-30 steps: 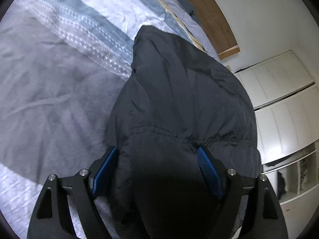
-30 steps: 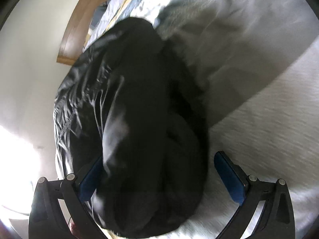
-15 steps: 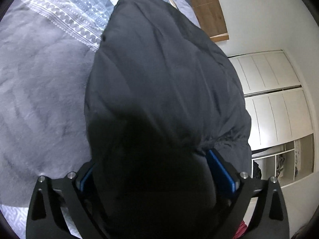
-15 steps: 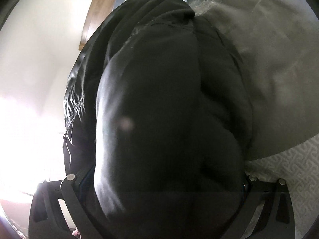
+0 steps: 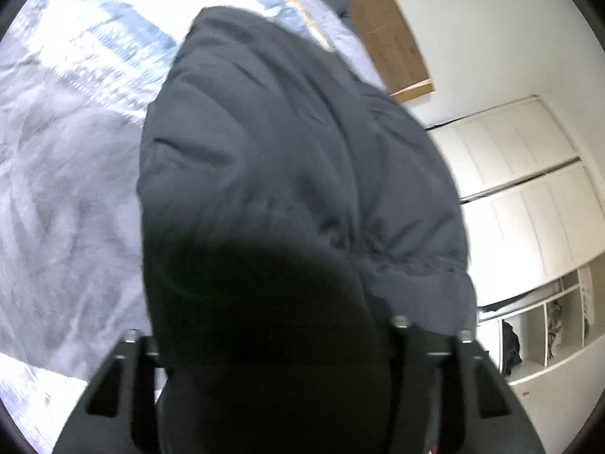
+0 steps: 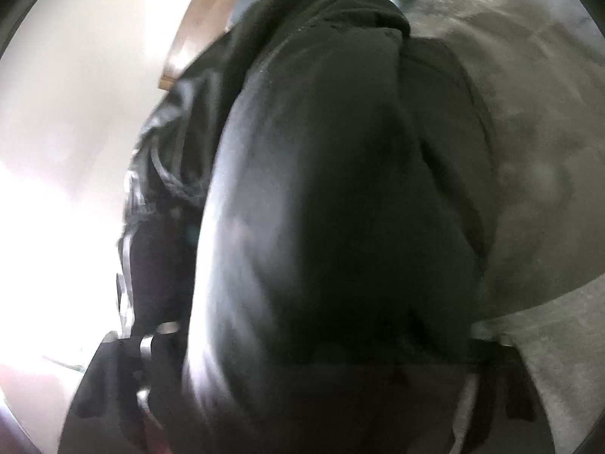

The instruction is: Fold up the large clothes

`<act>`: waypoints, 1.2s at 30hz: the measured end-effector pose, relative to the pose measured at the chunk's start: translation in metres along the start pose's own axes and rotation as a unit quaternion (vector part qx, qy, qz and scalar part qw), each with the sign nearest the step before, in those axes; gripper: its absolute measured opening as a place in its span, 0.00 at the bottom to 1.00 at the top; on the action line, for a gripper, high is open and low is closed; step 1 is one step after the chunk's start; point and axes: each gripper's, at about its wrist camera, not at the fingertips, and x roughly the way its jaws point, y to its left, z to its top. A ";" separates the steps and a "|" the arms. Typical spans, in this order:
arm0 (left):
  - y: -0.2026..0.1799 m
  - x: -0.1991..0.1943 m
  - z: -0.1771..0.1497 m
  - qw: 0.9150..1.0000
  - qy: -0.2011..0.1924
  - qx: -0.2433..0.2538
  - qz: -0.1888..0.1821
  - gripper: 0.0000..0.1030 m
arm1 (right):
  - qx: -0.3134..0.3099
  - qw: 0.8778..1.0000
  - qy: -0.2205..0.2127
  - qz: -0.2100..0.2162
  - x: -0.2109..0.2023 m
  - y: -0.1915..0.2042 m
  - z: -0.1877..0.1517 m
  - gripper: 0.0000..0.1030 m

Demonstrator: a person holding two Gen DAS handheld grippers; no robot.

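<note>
A large black padded jacket (image 5: pixel 287 174) fills the middle of the left wrist view and hangs over the bed. My left gripper (image 5: pixel 264 344) is shut on a thick fold of it; the fabric hides both fingertips. The same jacket (image 6: pixel 340 208) fills the right wrist view, with a shiny lining at its left side. My right gripper (image 6: pixel 325 344) is shut on another fold of the jacket, and its fingertips are buried in the cloth.
A grey blanket (image 5: pixel 56 196) and a blue-and-white patterned bedspread (image 5: pixel 113 38) cover the bed under the jacket. A wooden headboard (image 5: pixel 389 34) stands at the far end. White wardrobe doors (image 5: pixel 529 196) and open shelves (image 5: pixel 548 325) are at the right.
Both grippers have closed on the jacket, from wide open to clamped on its folds. The jacket has been lifted closer to both cameras and now covers the fingertips.
</note>
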 end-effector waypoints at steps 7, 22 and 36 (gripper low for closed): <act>-0.022 -0.023 -0.019 0.999 -0.040 0.005 -0.033 0.25 | -0.039 0.999 -0.025 -0.019 -0.008 0.037 -0.001 0.31; -0.103 -0.087 -0.033 0.990 -0.078 0.077 -0.087 0.20 | -0.133 0.988 -0.084 -0.006 -0.042 0.120 0.003 0.23; -0.139 -0.139 -0.080 0.987 -0.089 0.073 -0.115 0.20 | -0.158 0.982 -0.099 0.019 -0.104 0.121 -0.005 0.23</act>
